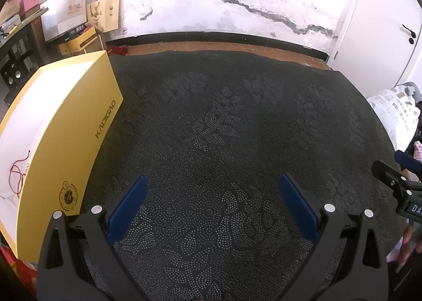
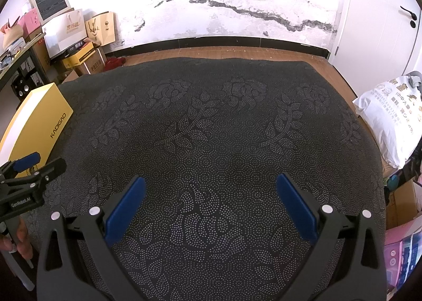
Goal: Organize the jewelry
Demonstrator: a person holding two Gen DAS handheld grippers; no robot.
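Left claw (image 1: pixel 211 198) & right claw (image 2: pixel 209 198) both released, empty, above dark-clothed table (image 1: pixel 224 121); red cord jewelry (image 1: pixel 17 177) lies in yellow box (image 1: pixel 66 147) at left; prob. between steps, next needs fresh piece located.

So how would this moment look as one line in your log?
left tool: open, empty | right tool: open, empty | yellow box: left, red cord inside | dark cloth: bare

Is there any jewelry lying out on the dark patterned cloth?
No: the dark dotted floral cloth lies bare; only a red cord shows inside the yellow cardboard box.
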